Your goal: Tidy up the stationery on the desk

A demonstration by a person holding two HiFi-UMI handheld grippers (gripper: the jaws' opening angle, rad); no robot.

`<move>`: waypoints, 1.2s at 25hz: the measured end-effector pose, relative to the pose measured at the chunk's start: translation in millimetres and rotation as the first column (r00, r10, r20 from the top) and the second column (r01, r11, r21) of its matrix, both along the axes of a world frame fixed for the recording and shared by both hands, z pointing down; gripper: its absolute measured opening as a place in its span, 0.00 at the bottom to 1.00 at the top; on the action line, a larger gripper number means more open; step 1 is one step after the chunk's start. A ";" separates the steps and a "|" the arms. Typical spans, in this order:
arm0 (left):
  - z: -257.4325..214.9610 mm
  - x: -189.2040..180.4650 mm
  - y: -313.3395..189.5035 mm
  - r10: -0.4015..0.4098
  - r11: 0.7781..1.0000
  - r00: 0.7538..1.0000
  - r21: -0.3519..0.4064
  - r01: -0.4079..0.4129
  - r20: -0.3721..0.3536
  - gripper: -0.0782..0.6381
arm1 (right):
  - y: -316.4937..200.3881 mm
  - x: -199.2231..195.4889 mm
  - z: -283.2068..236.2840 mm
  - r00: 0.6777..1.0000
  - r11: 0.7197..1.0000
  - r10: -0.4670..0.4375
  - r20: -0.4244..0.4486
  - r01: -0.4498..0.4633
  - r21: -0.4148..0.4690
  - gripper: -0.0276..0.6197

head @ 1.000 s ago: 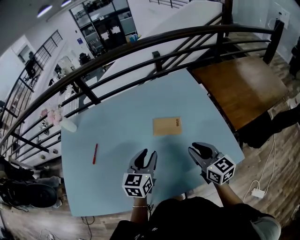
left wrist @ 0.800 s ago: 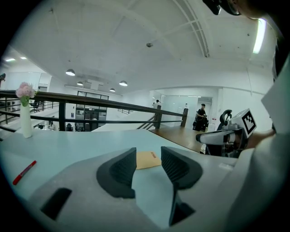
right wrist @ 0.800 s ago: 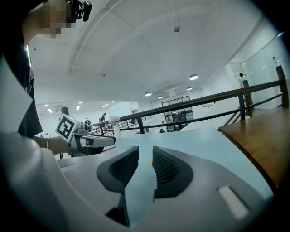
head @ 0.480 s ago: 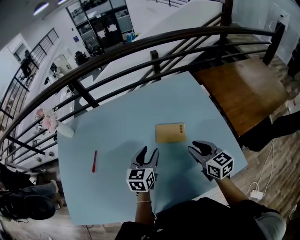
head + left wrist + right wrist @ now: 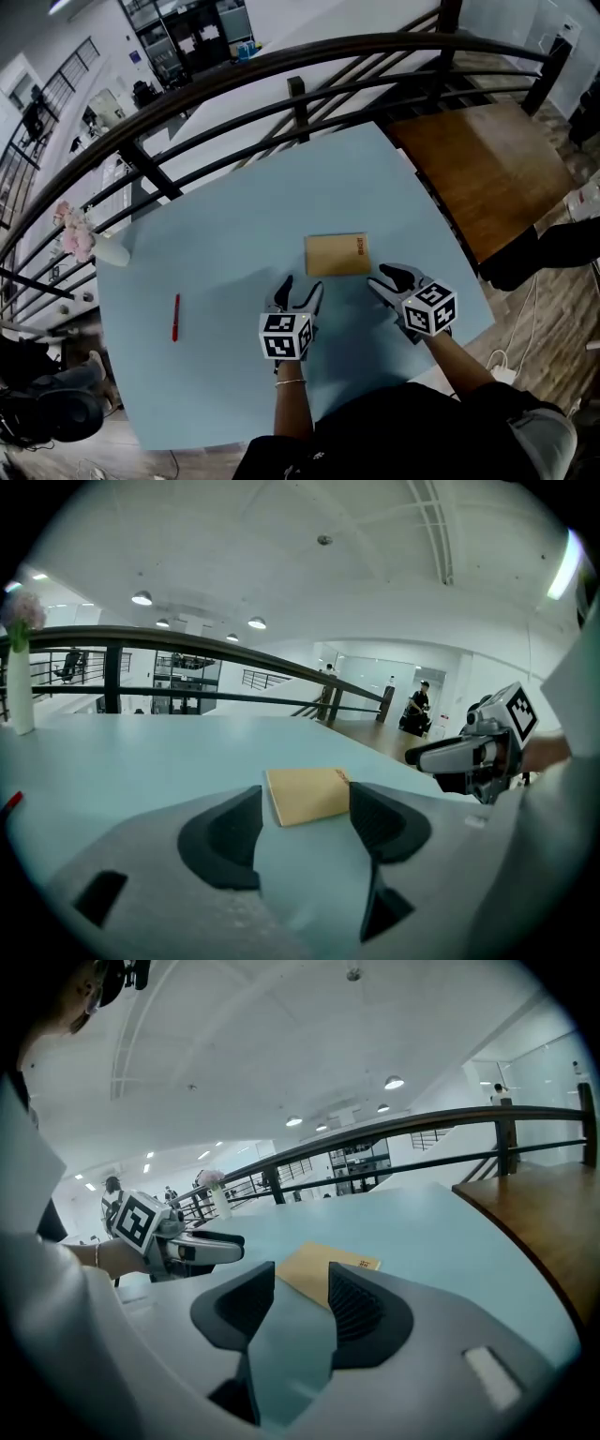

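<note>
Head view: I am lining up the left hand-held gripper (image 5: 300, 286) and the right hand-held gripper (image 5: 382, 278) on a flat, tan, rectangular paper notebook (image 5: 337, 254). It is lying mid-way across the pale blue tabletop (image 5: 234, 225), just beyond both. A slim red pen (image 5: 175, 317) is lying well apart to the left.

Left gripper view: the jaws have just been opening and are standing released, with nothing between them. The notebook (image 5: 307, 794), small red print along one edge, is lying just ahead.

Right gripper view: these jaws have also just been opening and are empty. The notebook is sitting flush and thin, so I am judging a low approach at one edge the best bet.
</note>
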State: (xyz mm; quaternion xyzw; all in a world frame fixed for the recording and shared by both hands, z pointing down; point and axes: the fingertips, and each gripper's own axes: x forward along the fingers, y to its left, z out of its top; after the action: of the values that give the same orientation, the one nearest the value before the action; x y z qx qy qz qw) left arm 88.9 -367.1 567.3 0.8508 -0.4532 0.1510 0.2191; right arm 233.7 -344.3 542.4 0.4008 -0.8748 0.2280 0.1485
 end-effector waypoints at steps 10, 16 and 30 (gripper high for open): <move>44.5 14.1 -23.1 0.016 0.996 0.999 -0.091 -0.013 0.035 0.53 | -30.8 -3.1 51.7 0.997 0.995 0.006 -0.082 -0.014 -0.098 0.39; 63.8 22.2 -33.0 0.042 0.989 0.996 -0.143 -0.030 0.079 0.54 | -34.6 -1.3 80.3 0.990 0.986 0.000 -0.141 -0.024 -0.164 0.44; 81.5 45.2 -35.8 0.159 0.969 0.974 -0.214 -0.123 0.161 0.61 | -40.7 -2.7 106.4 0.972 0.969 -0.033 -0.233 -0.025 -0.245 0.47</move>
State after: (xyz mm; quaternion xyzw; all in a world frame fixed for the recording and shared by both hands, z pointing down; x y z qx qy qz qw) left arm 134.2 -403.0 648.8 0.8374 -0.3913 0.2864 0.2523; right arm 231.0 -385.0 648.8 0.4017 -0.8168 0.2852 0.3002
